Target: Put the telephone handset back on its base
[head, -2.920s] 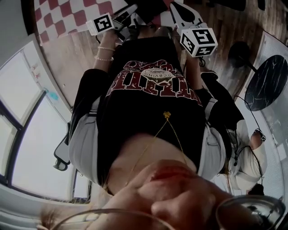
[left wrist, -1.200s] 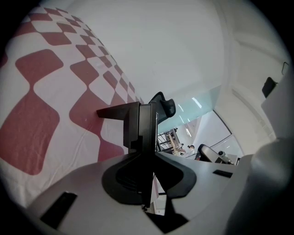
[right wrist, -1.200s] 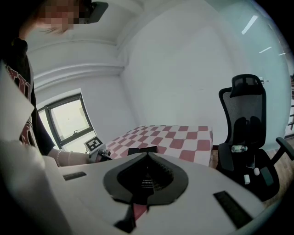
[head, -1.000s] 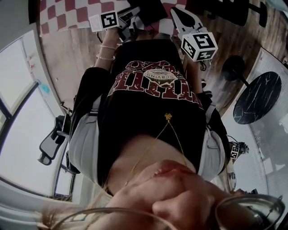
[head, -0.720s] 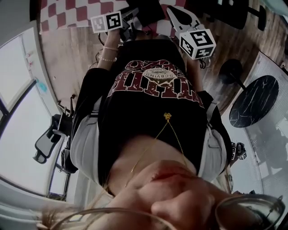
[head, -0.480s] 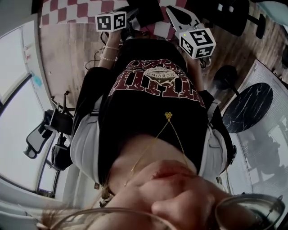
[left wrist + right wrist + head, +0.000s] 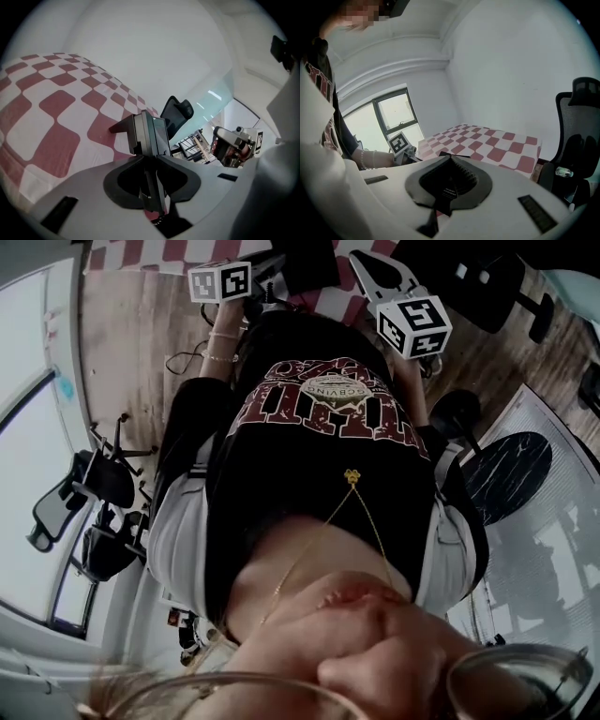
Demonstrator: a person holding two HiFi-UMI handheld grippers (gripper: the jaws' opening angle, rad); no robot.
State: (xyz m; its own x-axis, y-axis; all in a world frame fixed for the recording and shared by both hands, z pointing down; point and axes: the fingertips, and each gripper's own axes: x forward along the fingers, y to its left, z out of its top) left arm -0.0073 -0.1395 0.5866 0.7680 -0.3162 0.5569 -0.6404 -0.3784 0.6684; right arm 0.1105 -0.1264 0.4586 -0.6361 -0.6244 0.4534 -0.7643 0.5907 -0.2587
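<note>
Handset out of view; left gripper (image 7: 150, 118) fingers just closing, together and empty; right gripper (image 7: 451, 155) fingers likewise together, empty.

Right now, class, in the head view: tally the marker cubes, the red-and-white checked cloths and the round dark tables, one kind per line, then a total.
Marker cubes: 2, left cube and right cube
Checked cloth: 1
Round dark table: 1
Total: 4
</note>
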